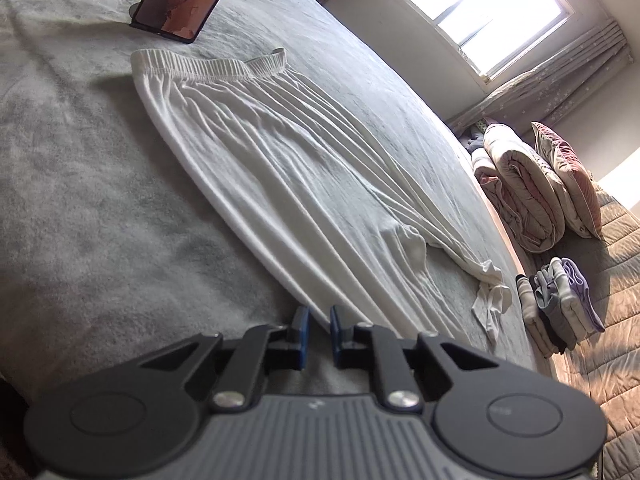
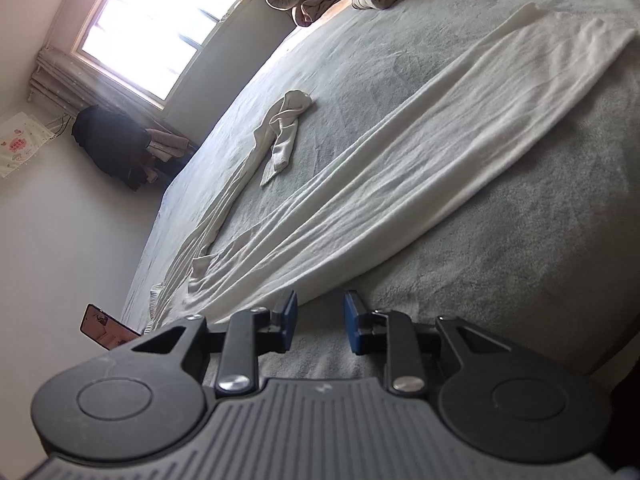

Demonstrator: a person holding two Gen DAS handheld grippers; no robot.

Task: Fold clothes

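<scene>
Left gripper [image 1: 319, 322] hovered at near edge of white trousers [image 1: 288, 176], jaws narrowly parted, nothing gripped. Right gripper [image 2: 321, 312] wider apart, empty, low over grey blanket [image 2: 520, 248]. Trousers spread flat lengthwise, probably readied for fold. Folded pile [image 1: 560, 304] parked aside.

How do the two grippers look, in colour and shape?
Both look alike. The left gripper and the right gripper each have a grey body with raised ribs, flanked by two round black discs. Black angular linkage arms with silver pivot screws lead to two flat blue fingertips. A small pale mark sits on the ribbed body. No cables, hands or sleeves are visible.
</scene>
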